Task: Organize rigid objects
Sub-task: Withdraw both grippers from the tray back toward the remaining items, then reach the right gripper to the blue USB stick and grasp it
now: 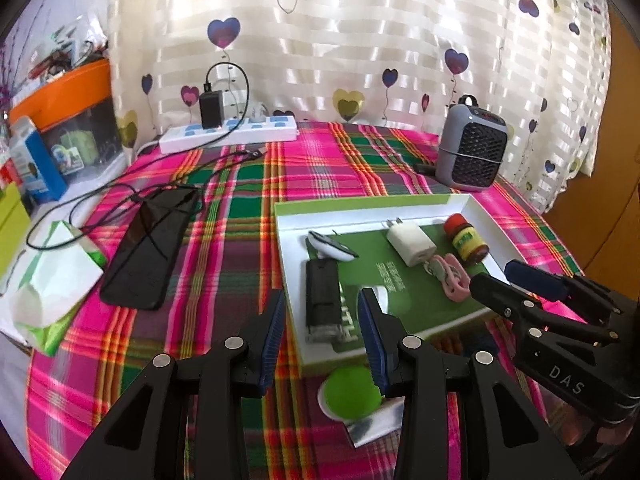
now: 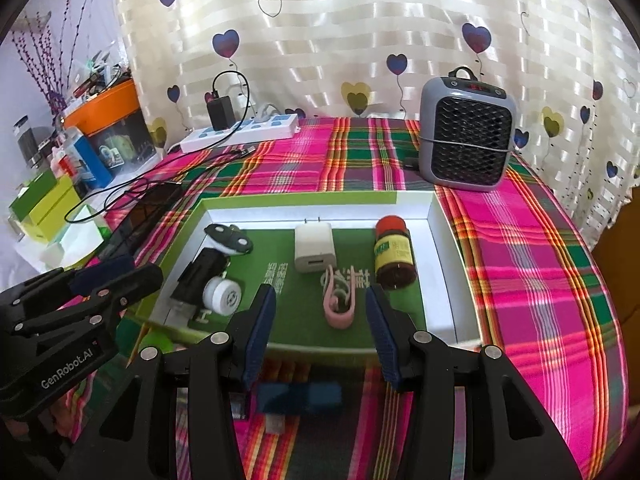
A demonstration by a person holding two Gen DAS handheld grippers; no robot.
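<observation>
Shallow white-walled tray [image 2: 440, 224] on the plaid counter [image 2: 540, 264], holding a boxy white charger [image 2: 314, 248], amber bottle [image 2: 394, 258] and looped pink clip [image 2: 340, 304]. Only the left view shows the round green lid [image 1: 352, 394] before the tray. Both the left hand-held gripper [image 1: 322, 340] and the right hand-held gripper [image 2: 318, 334] gape wide, empty.

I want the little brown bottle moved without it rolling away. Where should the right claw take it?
Grip the bottle across its labelled middle, coming from above with one finger on each long side. It lies on its side in the tray, red cap toward the far wall, so its round body offers two opposing flanks. The charger alongside leaves room.
</observation>
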